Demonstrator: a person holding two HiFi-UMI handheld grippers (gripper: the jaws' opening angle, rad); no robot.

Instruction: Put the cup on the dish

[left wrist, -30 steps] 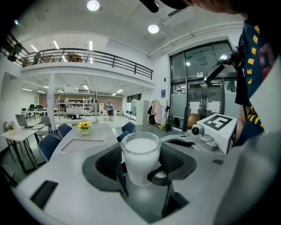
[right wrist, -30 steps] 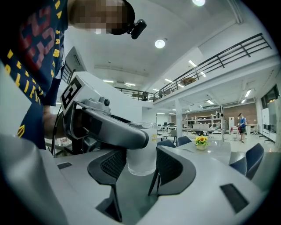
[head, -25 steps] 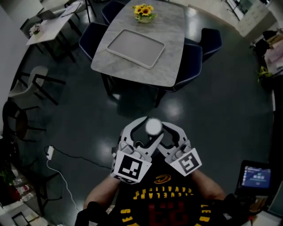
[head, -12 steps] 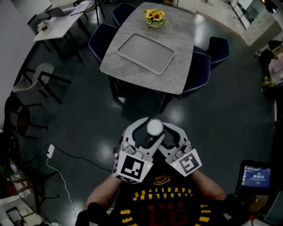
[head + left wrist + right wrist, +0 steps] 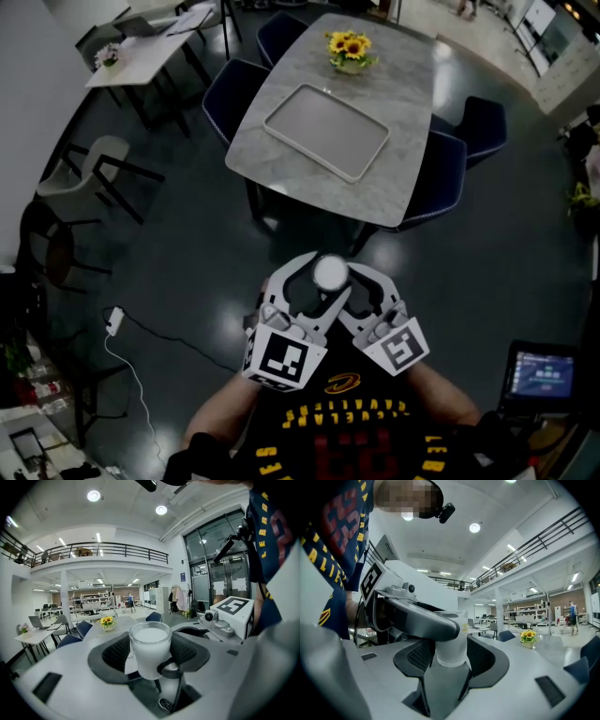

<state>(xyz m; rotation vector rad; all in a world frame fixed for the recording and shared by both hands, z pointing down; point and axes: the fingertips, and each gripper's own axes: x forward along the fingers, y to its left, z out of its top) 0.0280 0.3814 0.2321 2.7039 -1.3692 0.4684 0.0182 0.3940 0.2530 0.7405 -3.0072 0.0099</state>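
Observation:
A frosted white cup (image 5: 329,273) is held upright in front of the person's chest, above the dark floor. My left gripper (image 5: 315,284) and my right gripper (image 5: 344,284) meet at it from either side, and both are shut on it. In the left gripper view the cup (image 5: 149,639) sits between the black pads of the left gripper (image 5: 150,653). In the right gripper view the cup (image 5: 452,644) stands between the jaws of the right gripper (image 5: 451,662), partly hidden by the left gripper's arm. A grey tray (image 5: 326,131) lies on the marble table (image 5: 408,112) ahead; no dish shows.
A vase of yellow flowers (image 5: 350,47) stands at the table's far end. Dark blue chairs (image 5: 441,187) surround the table. Other chairs (image 5: 89,173) and a white cable (image 5: 122,347) are on the floor to the left. A laptop (image 5: 542,375) sits at lower right.
The table and tray have shifted right and lower in the head view. Both grippers still hold the cup in the same place before the chest.

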